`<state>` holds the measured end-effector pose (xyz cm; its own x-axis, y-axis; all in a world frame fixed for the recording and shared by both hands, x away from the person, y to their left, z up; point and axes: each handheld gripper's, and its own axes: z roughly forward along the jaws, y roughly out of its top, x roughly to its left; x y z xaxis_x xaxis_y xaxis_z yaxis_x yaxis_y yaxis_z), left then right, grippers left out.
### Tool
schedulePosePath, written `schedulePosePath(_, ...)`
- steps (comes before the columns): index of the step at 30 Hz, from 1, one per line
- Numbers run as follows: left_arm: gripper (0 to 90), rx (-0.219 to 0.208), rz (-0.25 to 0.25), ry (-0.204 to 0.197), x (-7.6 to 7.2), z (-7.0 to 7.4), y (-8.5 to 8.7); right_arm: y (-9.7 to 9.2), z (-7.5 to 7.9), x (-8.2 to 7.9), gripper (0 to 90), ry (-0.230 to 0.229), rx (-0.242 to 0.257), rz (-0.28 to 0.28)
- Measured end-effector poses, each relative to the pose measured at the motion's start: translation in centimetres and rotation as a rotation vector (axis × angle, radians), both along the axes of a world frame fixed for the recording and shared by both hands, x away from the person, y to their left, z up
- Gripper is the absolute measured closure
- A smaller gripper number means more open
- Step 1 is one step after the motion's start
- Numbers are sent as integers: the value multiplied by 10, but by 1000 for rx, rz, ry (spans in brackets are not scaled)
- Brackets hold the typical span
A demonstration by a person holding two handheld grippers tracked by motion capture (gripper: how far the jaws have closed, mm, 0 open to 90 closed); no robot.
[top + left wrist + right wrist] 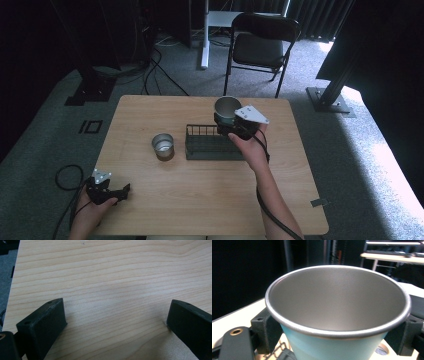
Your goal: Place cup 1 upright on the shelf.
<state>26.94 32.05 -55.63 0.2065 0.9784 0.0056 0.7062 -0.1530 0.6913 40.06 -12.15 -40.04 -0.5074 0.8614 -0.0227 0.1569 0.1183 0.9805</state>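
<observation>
High view: right gripper (226, 126) clamped on light-blue steel cup (227, 108), above wire rack's (210, 144) 1 o'clock corner. Left gripper (120, 191) wide, idle. Lower gently, upright, clear of rack rim.

Black chair (261, 46), grey carpet (45, 145).

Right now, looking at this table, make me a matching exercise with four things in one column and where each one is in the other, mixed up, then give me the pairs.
Things:
1. light blue cup
2. second metal cup
3. wire rack
4. left tongs

Places:
A. standing on the table, left of the rack
B. open, near the table's front left corner
C. held in the right tongs above the rack's far end
D. lying mid-table

Pairs: 1-C, 2-A, 3-D, 4-B
</observation>
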Motion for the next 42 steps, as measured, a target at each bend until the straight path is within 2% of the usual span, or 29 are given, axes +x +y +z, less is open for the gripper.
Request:
schedulePosePath(1, 28, 0, 0, 0, 0, 0, 0, -2, -3, 1, 143, 5, -18, -15)
schedulePosePath(5, 28, 0, 0, 0, 0, 0, 0, -10, -13, 3, 143, 18, -17, -59)
schedulePosePath(13, 28, 1, 0, 0, 0, 0, 0, -21, -36, 7, 143, 58, -32, -100)
schedulePosePath(19, 28, 1, 0, 0, 0, 0, 0, -24, -54, 8, 143, 99, -16, -112)
schedulePosePath(27, 28, 0, 0, 0, 0, 0, 0, -25, -67, 10, 143, 128, -11, -126)
schedulePosePath(42, 28, 0, 0, 0, 0, 0, 0, -19, -83, 8, 143, 145, -22, -132)
